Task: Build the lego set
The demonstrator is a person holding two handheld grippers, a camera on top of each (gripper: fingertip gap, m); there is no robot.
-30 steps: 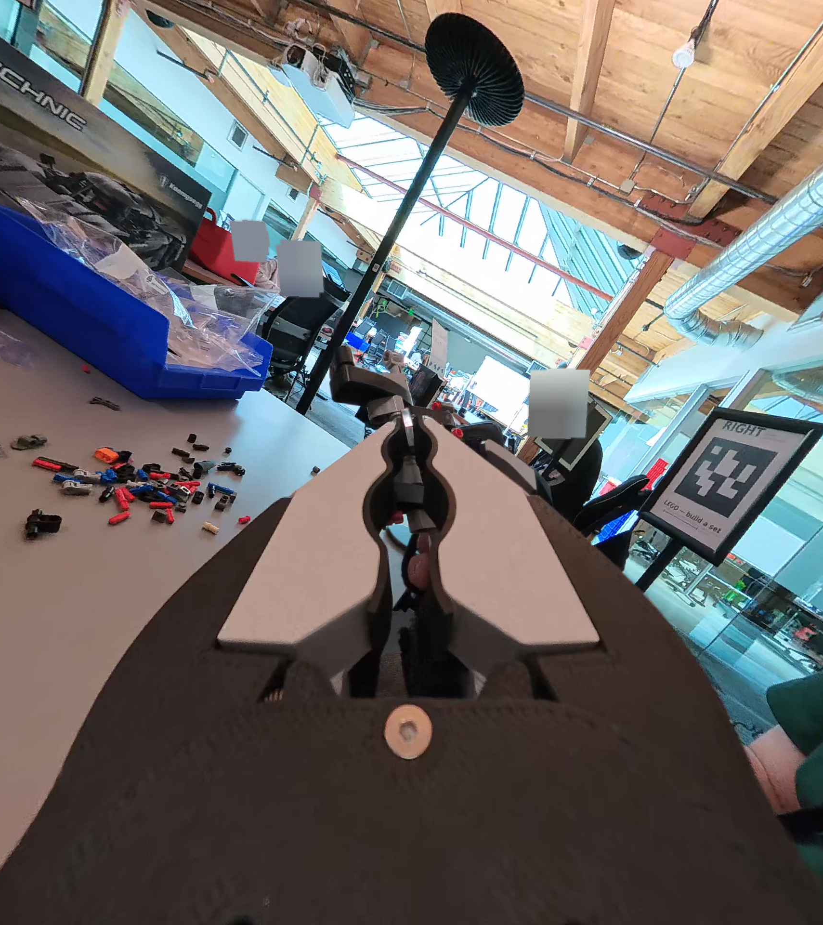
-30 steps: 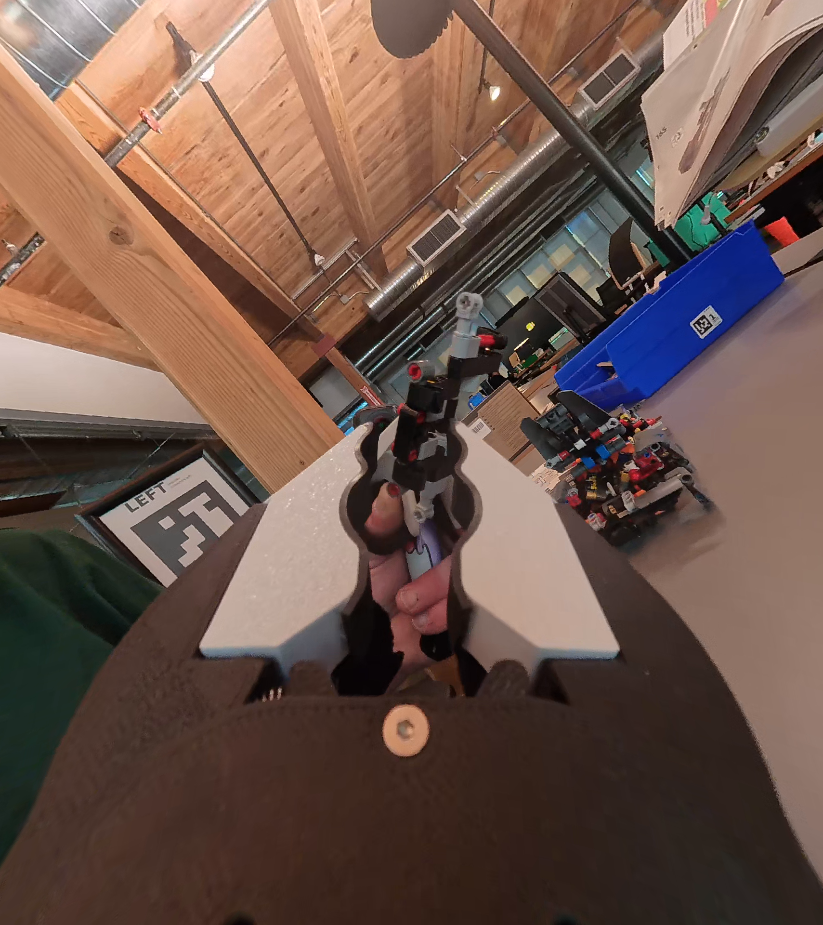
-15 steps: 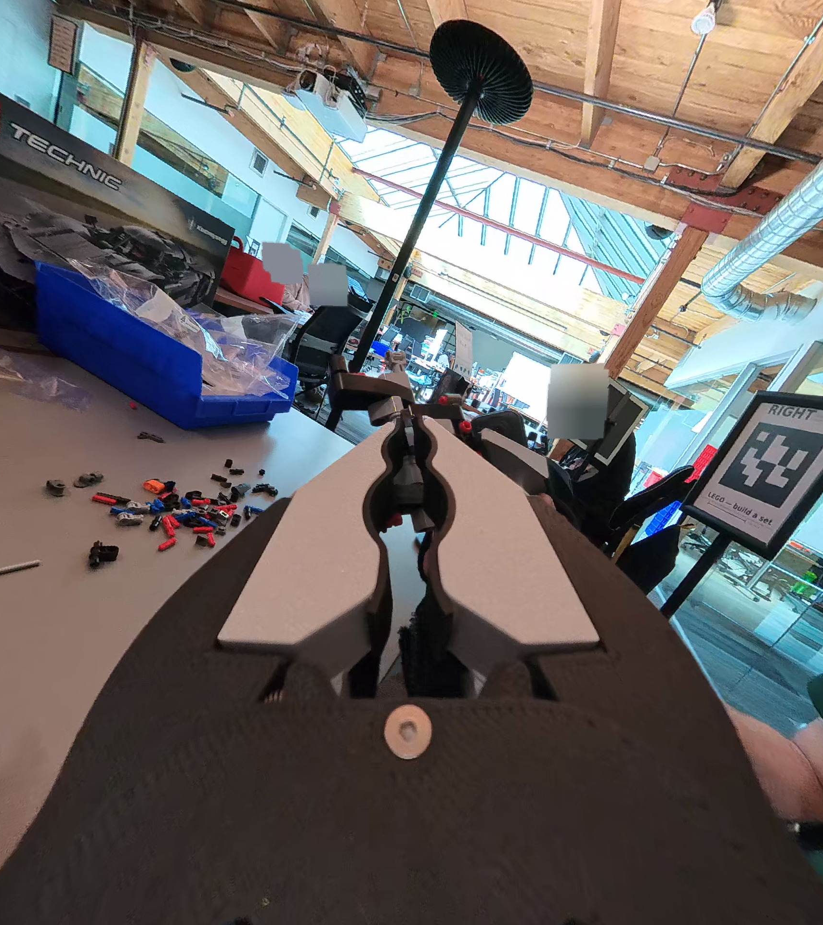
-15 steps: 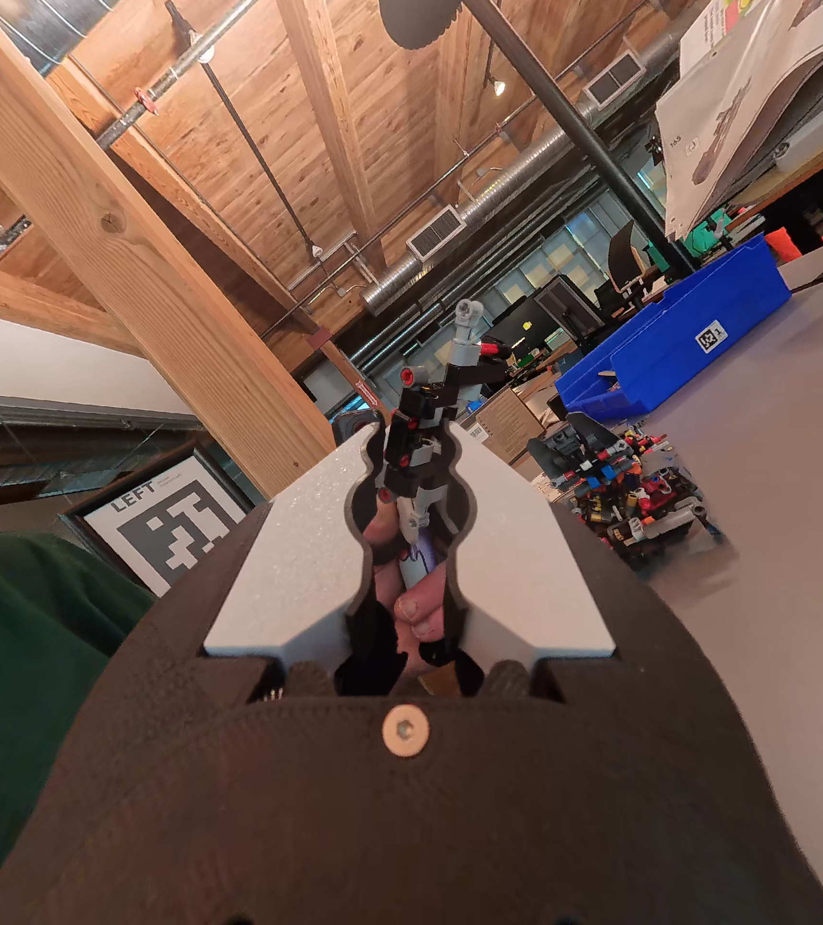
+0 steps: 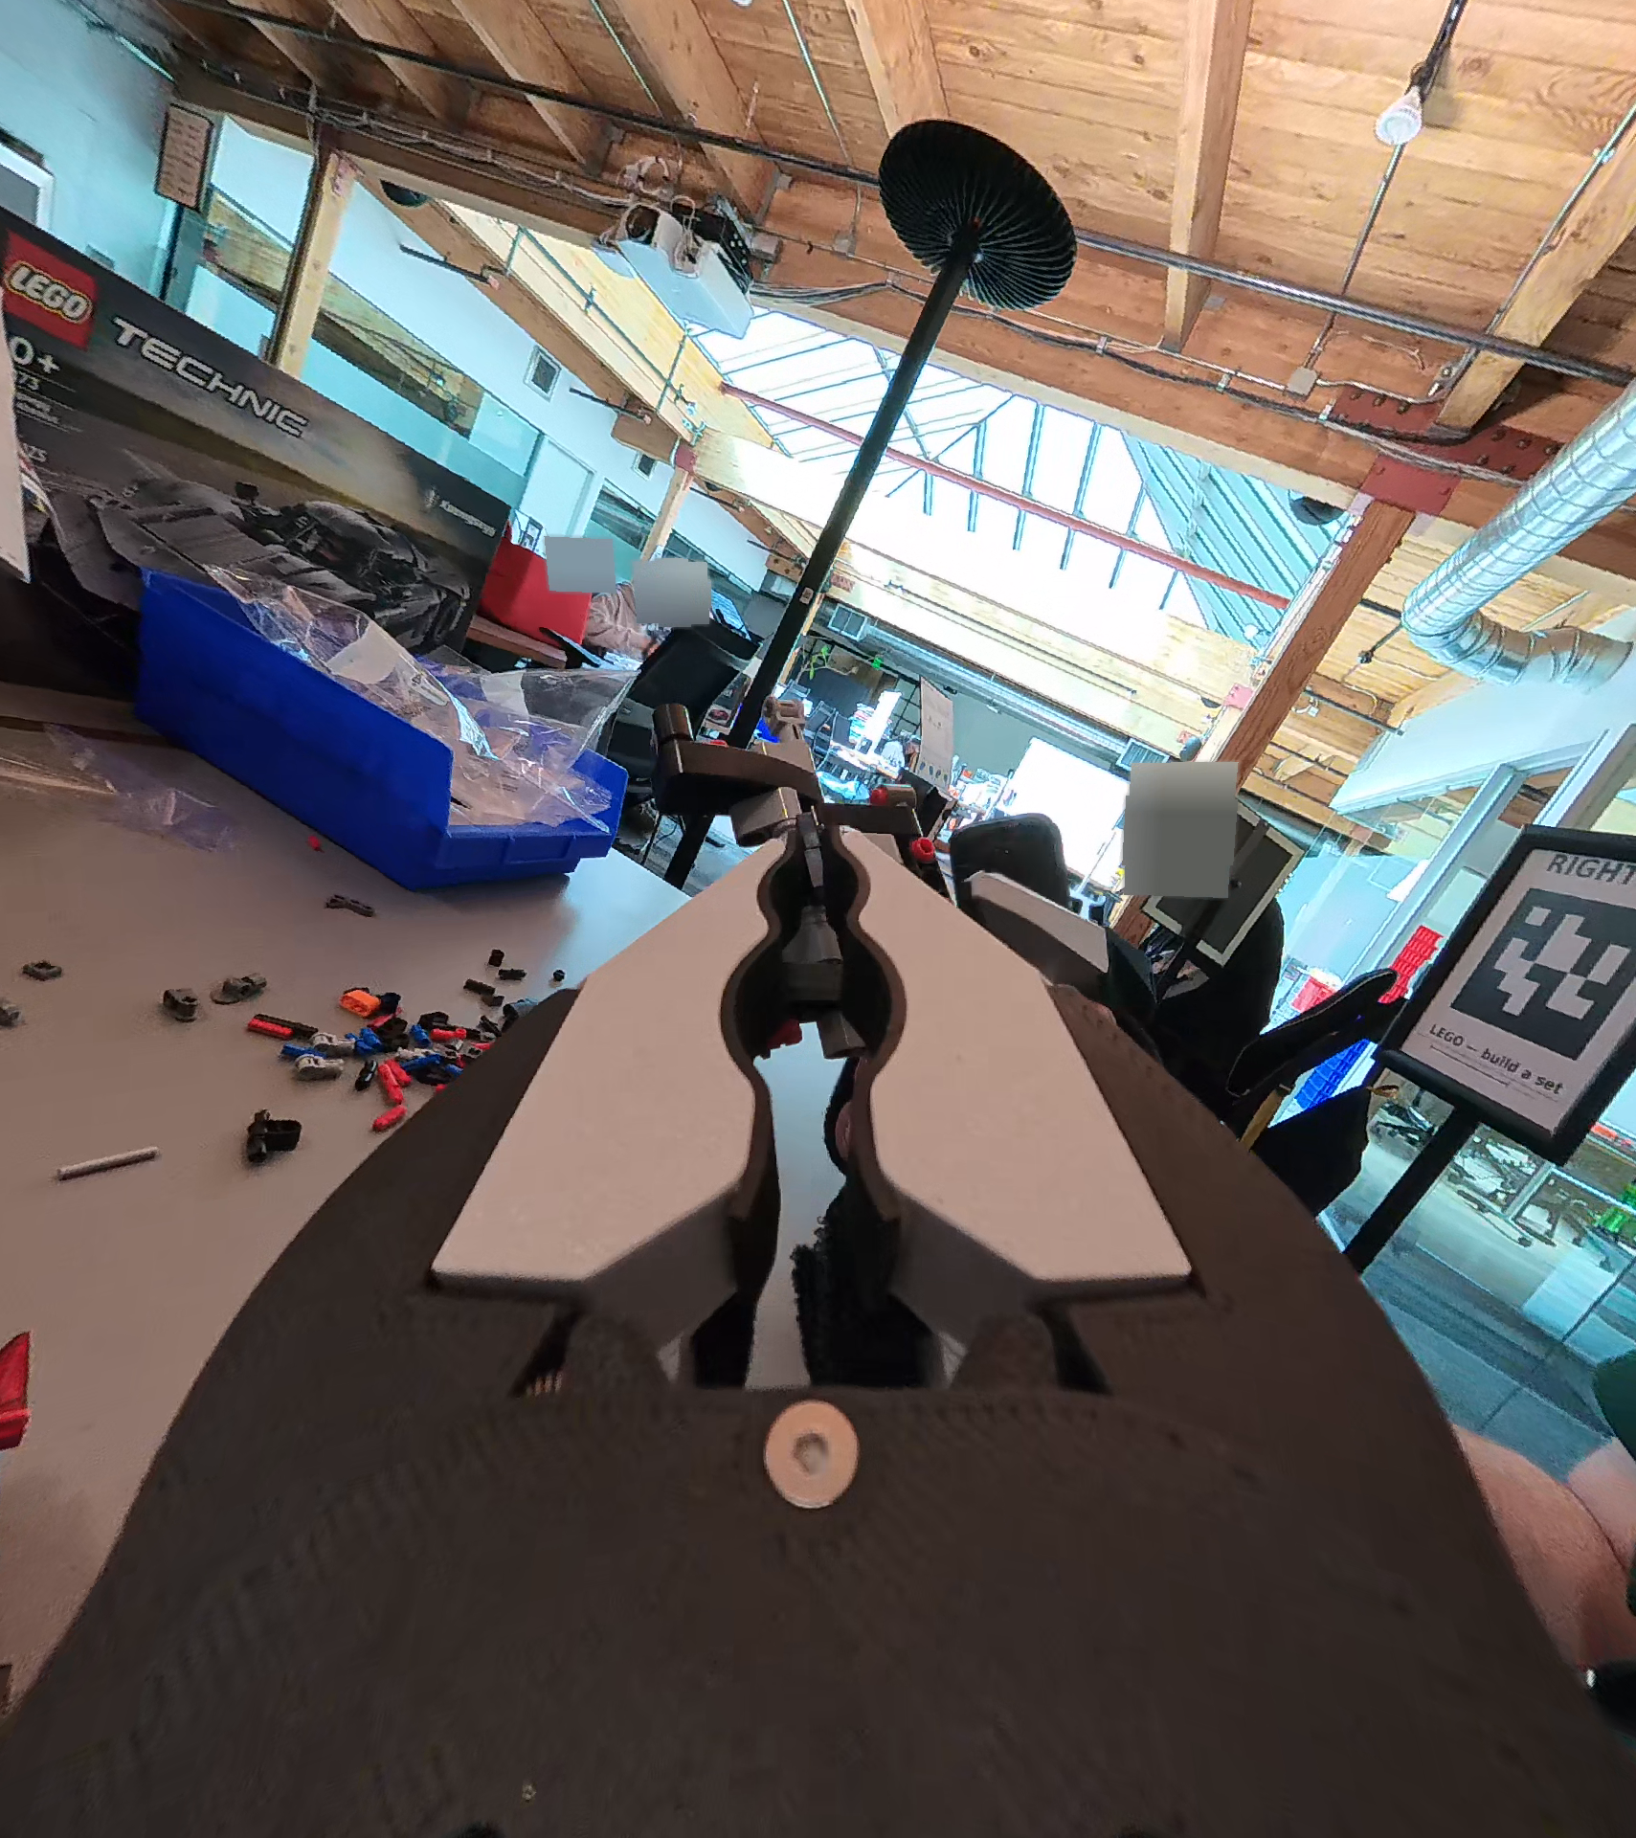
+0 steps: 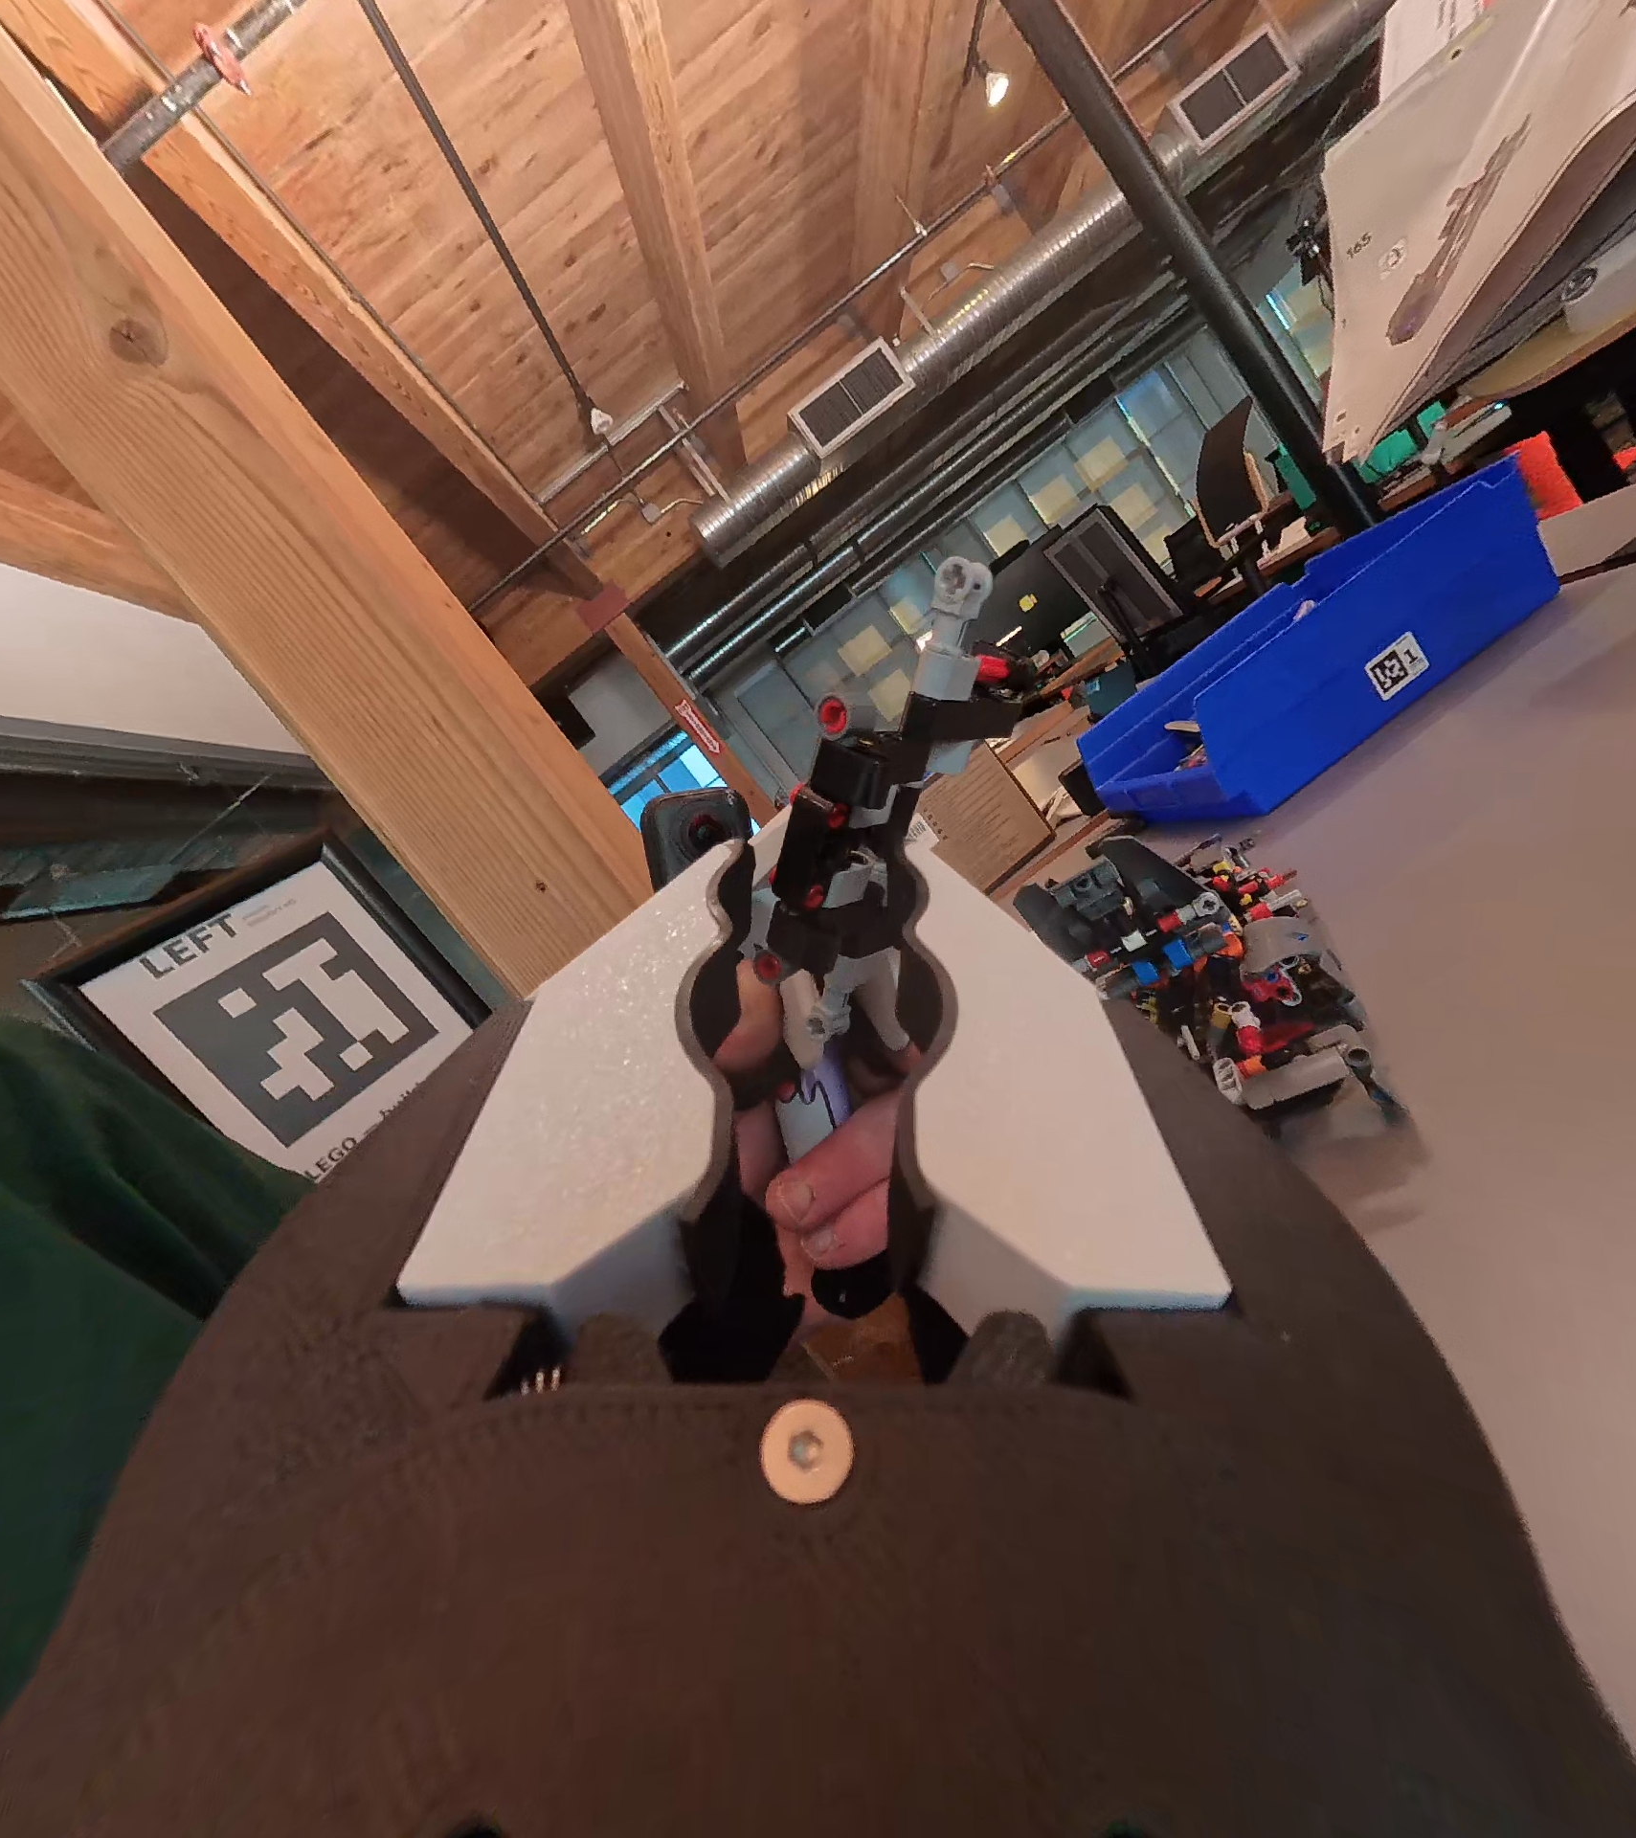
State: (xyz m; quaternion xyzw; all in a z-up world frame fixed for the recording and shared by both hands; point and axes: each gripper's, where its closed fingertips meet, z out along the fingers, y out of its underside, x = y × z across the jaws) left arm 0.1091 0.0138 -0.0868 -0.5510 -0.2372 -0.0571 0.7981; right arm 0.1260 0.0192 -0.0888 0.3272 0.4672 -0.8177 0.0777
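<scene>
A small black and grey lego assembly [image 6: 853,845] with red pins is held up in the air between both grippers. My right gripper [image 6: 833,865] is shut on its lower part, and a grey axle piece sticks up above the fingers. In the left wrist view my left gripper [image 5: 809,855] is shut on the same assembly [image 5: 754,776], whose dark beam juts out past the tips. A grey finger of the right gripper [image 5: 1032,915] shows just beyond it. A partly built lego model [image 6: 1231,985] stands on the grey table [image 6: 1540,995] to the right.
Loose lego pieces [image 5: 376,1044] lie scattered on the table [image 5: 97,1243]. A blue bin [image 5: 346,756] with plastic bags stands before the set's box [image 5: 227,467]. Another blue bin [image 6: 1341,676] and an open booklet [image 6: 1510,199] are at the far right. A hand [image 6: 823,1203] shows behind my right fingers. The grippers are tip to tip, or close to it.
The left gripper has turned a little to the left, so more of the table shows. The right gripper's fingers have closed in slightly around the assembly. Both still hold it.
</scene>
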